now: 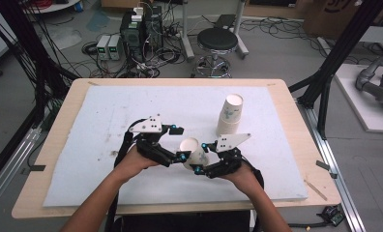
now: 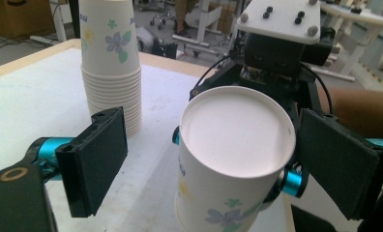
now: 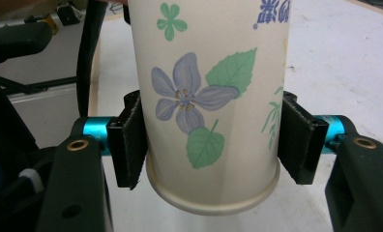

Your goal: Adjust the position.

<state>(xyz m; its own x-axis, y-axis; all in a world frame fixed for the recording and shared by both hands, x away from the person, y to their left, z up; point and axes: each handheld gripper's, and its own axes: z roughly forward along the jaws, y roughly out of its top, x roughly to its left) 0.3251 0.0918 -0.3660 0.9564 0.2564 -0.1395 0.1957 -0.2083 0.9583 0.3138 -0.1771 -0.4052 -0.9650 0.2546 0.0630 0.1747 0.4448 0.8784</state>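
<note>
**Visitor:** What are the two hands doing over the white mat [image 1: 107, 111]?

**Onlooker:** One paper cup [image 1: 193, 152] sits between the two grippers. The right gripper [image 3: 211, 145] has it: in its own view the two black pads press on opposite sides of the cup's flowered wall, just above the base rim, with the base pointing toward the camera. The cup's mouth runs off the top of that picture.

**Visitor:** And the left gripper?

**Onlooker:** The left gripper [image 2: 213, 159] stands wide. Its left pad is well clear of the cup; its right pad is just beside the rim, and I cannot tell whether it brushes it. The cup lies between those jaws, nearer the right one, its open mouth facing the camera. The bottom of the cup is cut off by the lower edge.

**Visitor:** Is the cup resting on the mat?

**Onlooker:** Hard to say. From above it is tilted, mouth up and to the left, and the jaws hide its underside.

**Visitor:** Anything else nearby?

**Onlooker:** A stack of cups [image 1: 230, 115] stands upright beyond the right gripper, apart from it. In the left gripper view it rises behind the left jaw, which covers its foot, and its top is cropped. The blue print on the cups is too small to read.
</note>
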